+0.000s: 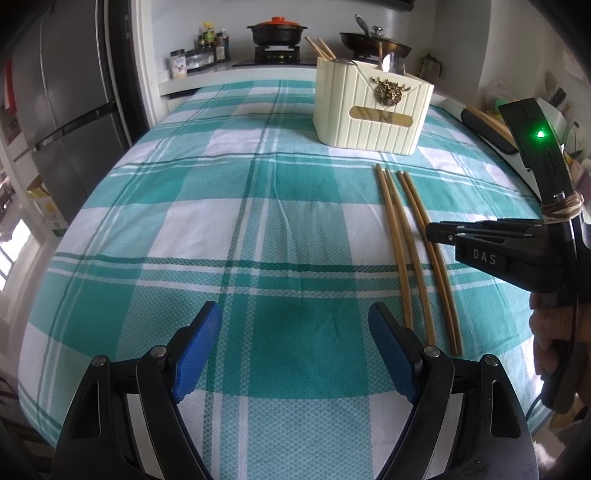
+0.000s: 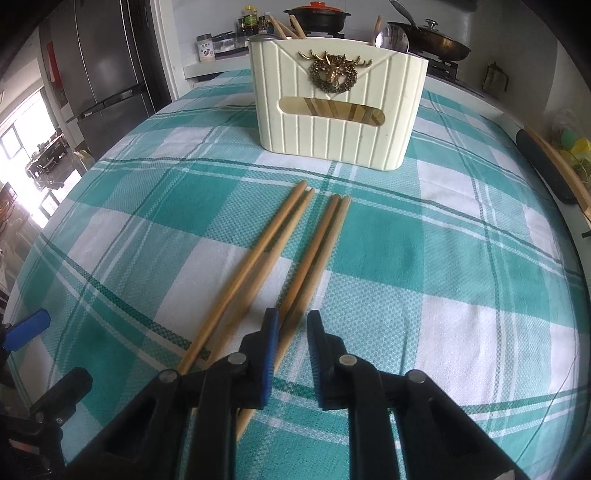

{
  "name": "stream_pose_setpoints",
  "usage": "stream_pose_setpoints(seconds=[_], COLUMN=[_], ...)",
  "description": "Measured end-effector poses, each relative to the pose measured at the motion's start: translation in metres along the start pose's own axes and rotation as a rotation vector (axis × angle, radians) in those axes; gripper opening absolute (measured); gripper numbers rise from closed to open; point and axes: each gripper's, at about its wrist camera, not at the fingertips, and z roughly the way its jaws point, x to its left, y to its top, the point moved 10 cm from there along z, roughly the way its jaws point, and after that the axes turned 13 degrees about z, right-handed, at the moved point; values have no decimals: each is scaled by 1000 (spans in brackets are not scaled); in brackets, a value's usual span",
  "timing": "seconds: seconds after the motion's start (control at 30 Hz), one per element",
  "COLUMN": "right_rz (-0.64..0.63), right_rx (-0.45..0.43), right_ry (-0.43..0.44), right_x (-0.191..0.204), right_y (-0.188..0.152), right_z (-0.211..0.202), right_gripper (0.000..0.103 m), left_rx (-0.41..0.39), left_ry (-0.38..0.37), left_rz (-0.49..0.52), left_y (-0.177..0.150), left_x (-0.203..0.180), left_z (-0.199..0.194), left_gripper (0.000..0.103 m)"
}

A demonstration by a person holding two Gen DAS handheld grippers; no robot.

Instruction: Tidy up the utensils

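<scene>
Two pairs of wooden chopsticks lie side by side on the checked cloth, a left pair point(image 2: 255, 258) and a right pair point(image 2: 317, 251); both also show in the left wrist view point(image 1: 421, 240). A cream utensil holder point(image 2: 332, 110) with a brass deer emblem stands behind them, holding chopsticks and a spoon; it shows in the left wrist view too point(image 1: 369, 107). My right gripper point(image 2: 291, 328) is partly open, low over the near part of the right pair, its jaws either side of it without closing on it. My left gripper point(image 1: 295, 332) is open and empty, left of the chopsticks.
The table has a teal and white checked cloth point(image 1: 221, 221). Behind it a counter holds a stove with a black pot point(image 1: 277, 31), a pan point(image 1: 373, 40) and spice bottles point(image 1: 207, 48). A fridge point(image 1: 74, 110) stands at left. A dark tray point(image 2: 546, 166) lies at the right edge.
</scene>
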Motion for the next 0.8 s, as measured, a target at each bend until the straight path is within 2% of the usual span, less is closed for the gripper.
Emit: stream_pose_setpoints(seconds=[0.17,0.37,0.47,0.5,0.8], right_rz=[-1,0,25,29,72], right_rx=[-11,-31,-32,-19,-47], right_ry=[-23,-90,-96,-119,-108], right_x=[-12,-38,-53,-59,-80], right_y=[-5,-13,-20,-23,-34], right_z=[-5,-14,-17,-16,-27], right_gripper=[9,9,9,8,8], left_rx=[4,22,37,40,86], left_ry=[-17,-134,-166,-165,-120], left_rz=[-7,24,68,85,187], left_y=[1,21,32,36,46], left_x=[2,-15,-27,-31,-54], left_z=[0,8,16,20,50], left_gripper=[83,83,83,83,82])
